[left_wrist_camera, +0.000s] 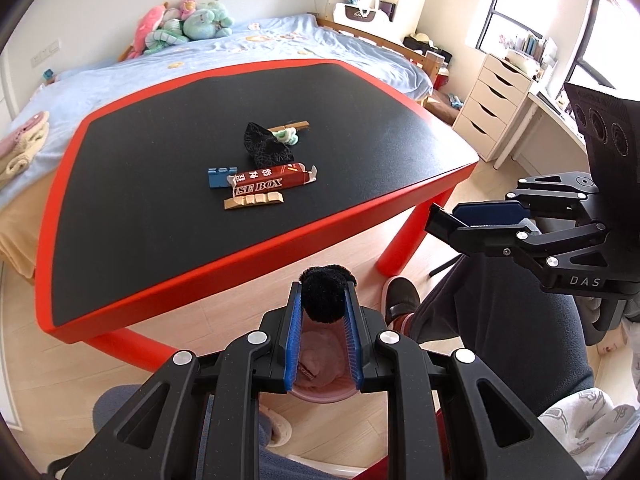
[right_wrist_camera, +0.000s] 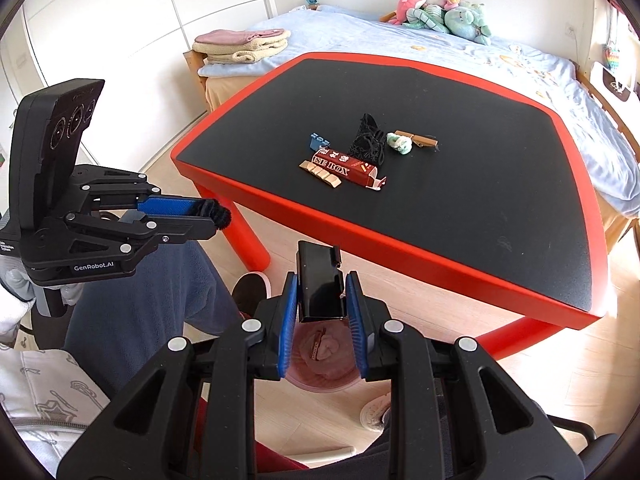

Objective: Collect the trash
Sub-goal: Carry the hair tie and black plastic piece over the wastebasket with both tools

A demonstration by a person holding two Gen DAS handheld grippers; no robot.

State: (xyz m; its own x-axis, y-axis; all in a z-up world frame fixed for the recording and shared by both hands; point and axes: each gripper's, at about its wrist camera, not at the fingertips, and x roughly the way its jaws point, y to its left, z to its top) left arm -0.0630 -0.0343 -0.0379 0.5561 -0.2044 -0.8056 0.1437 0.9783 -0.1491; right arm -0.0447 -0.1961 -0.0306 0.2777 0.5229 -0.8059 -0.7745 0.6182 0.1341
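Where bed (left_wrist_camera: 240, 60) flanks it, red-rimmed table (left_wrist_camera: 256, 248).

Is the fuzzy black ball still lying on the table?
No, the left gripper holds the fuzzy black ball above the pink bin, off the table.

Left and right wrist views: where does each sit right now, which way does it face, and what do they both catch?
Left wrist: on the left gripper, low before the table, facing bed and windows; holds a black pompom; knees and shoe show.
Right wrist: on the right gripper, facing bed and wardrobe; holds a black box; legs show.
Shared: table, red box, pink bin, each other's gripper.
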